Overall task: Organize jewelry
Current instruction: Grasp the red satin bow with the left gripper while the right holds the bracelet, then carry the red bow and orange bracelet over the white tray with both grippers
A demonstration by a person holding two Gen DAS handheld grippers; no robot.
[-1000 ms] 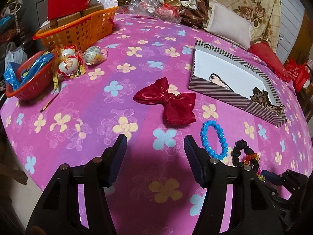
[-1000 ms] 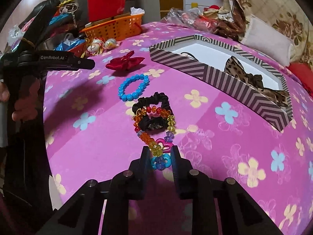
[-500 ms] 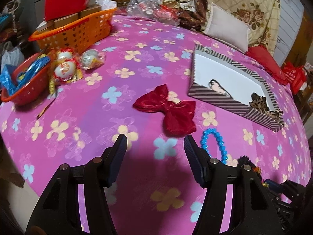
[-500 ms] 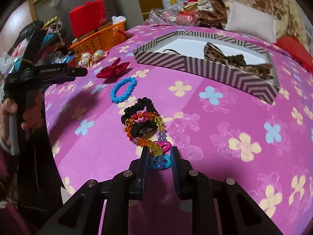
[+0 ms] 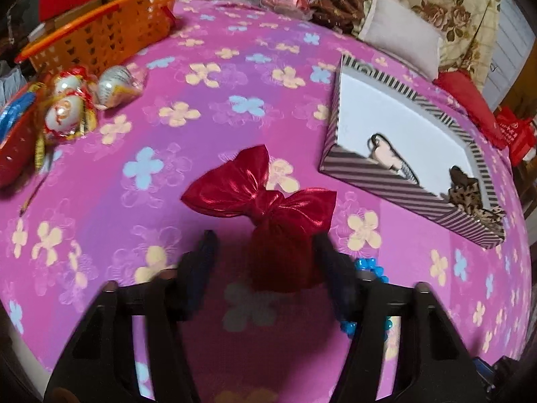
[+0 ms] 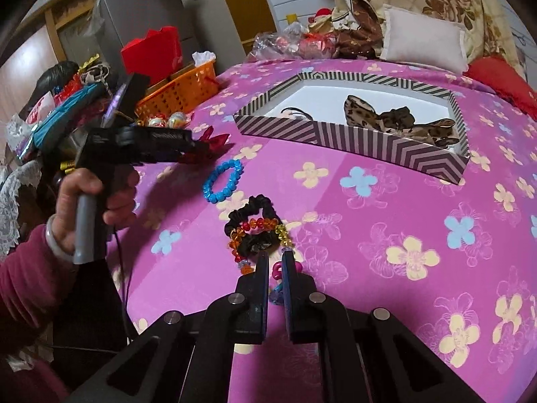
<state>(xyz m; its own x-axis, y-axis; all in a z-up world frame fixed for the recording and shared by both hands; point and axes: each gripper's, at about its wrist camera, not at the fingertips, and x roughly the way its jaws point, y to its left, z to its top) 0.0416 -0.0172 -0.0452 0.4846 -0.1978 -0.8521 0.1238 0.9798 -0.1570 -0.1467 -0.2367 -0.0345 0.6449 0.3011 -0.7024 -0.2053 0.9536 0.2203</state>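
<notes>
I count one red satin bow, one blue bead bracelet, one black scrunchie and one multicoloured bead bracelet on the cloth. I see one striped box holding one leopard-print bow, three foil-wrapped eggs, and one orange basket.

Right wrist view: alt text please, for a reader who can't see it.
The right tongs are shut on a multicoloured bead bracelet that lies over a black scrunchie on a pink flowered cloth. Beyond lie a blue bead bracelet and a striped box holding a leopard-print bow. At left, a hand holds the left tongs over a red bow.
</notes>
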